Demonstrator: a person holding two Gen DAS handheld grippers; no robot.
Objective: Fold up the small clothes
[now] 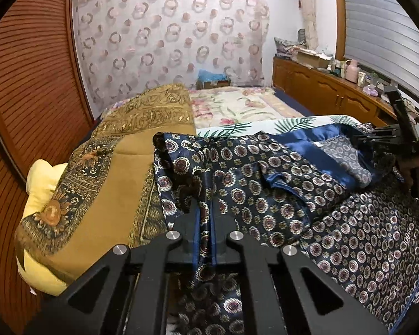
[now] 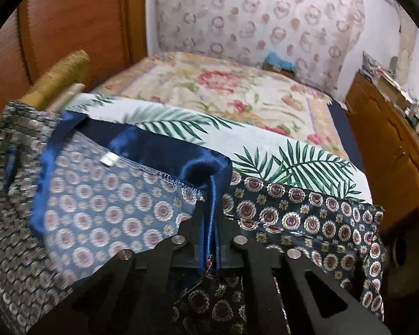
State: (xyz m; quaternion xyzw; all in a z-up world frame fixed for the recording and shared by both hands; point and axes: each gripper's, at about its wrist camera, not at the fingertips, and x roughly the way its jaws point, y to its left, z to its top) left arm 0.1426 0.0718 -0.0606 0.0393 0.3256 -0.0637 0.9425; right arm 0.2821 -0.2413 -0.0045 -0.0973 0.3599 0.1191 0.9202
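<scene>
Patterned garment (image 1: 279, 184) spread across near end of bed (image 1: 237, 106), lying on leaf-print sheet (image 2: 279, 150). Folded blanket (image 1: 120, 167) left of garment, on pillow (image 1: 42, 178). Floral cover (image 2: 223, 89) behind sheet. Cardboard box (image 1: 212, 82) at far end, before curtain (image 1: 167, 33). Cabinet (image 1: 321, 89) right of bed.

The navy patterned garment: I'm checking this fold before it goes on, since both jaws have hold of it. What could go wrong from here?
1. The navy patterned garment looks satiny; the left gripper and right gripper each pinch only a narrow fold, which could slip out under tension.
2. The cloth lies bunched and partly inside out, so a fold may set in crooked.
3. The mustard patterned cloth lies right beside it and could get dragged along.
</scene>
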